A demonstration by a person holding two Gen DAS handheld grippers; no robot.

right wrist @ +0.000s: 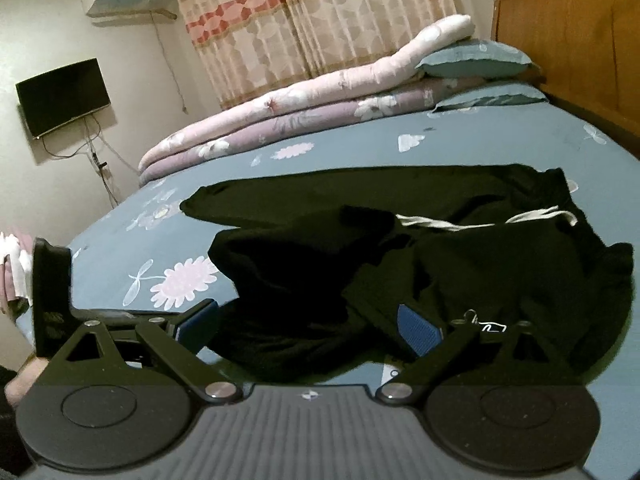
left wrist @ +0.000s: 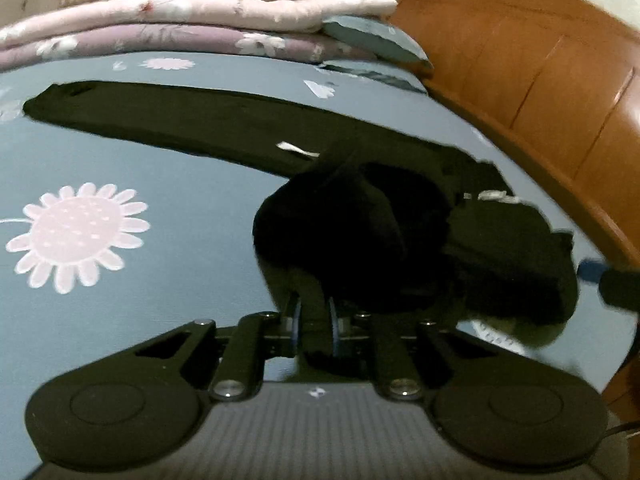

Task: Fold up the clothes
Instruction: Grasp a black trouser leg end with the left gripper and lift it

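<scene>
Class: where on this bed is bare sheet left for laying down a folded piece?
Bare bedsheet runs between the black garment and the folded quilts; more lies beside its outstretched leg near the big flower print. Near the headboard, it's crowded.

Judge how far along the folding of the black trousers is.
Early. One leg of the black trousers lies flat on the bed. The left gripper is shut on bunched cloth; the right gripper is open. Waist and drawstring remain rumpled, unfolded.

No readable text; small white mark on black garment illegible.
</scene>
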